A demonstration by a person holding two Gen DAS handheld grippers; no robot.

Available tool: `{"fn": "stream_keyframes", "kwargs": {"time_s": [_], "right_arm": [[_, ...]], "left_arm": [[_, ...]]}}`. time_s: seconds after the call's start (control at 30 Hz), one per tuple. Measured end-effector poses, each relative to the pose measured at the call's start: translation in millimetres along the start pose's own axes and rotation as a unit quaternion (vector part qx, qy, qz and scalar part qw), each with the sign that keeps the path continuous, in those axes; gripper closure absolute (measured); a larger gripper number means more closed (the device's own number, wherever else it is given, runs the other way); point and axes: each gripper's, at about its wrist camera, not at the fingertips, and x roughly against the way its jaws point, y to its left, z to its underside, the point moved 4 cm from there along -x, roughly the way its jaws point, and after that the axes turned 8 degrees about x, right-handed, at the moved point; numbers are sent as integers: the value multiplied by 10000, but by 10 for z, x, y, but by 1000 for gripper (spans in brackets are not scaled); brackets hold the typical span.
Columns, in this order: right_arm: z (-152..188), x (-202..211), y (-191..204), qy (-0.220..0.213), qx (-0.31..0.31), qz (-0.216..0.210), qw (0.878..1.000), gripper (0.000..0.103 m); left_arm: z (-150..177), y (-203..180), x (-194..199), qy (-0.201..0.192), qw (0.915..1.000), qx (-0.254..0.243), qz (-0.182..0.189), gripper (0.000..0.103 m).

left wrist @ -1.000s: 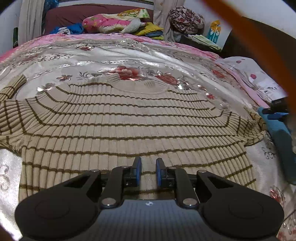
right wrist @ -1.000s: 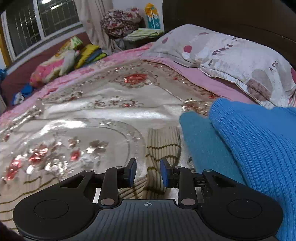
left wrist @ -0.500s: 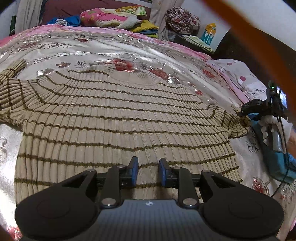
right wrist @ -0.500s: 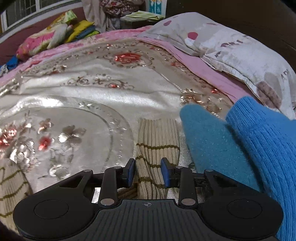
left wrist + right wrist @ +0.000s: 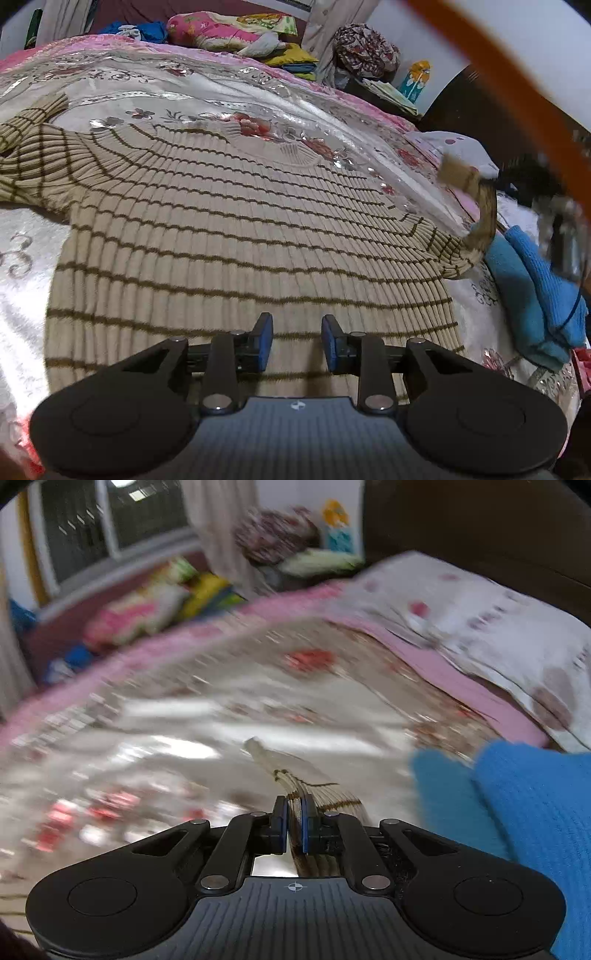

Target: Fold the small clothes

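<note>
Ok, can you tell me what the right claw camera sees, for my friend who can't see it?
The right claw is shut on the beige striped sweater sleeve, lifting it above the shiny flowered bedspread. A blue knit garment lies right; the picture is blurry.

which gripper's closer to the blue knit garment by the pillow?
Right. The right gripper, shut on the striped beige sweater's sleeve, sits just beside the blue knit garment. The left gripper hovers open over the sweater's hem, farther from it.
</note>
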Motion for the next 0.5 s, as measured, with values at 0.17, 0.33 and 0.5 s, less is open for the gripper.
{"fn": "stream_keyframes", "kwargs": {"time_s": [0.17,0.33,0.5], "right_arm": [[-125,478,633,-307,-105,-1008,9944,96],[-64,758,1413,-347,197,-1673,9851,96],[190,751,2166,-171,712,-1985,9774,96]], "left_arm": [[54,168,168,-112,9997,173,94,67],[34,329,282,-165,9994,265,142,67],[-57,445,423,-362,9987,279,230,66]]}}
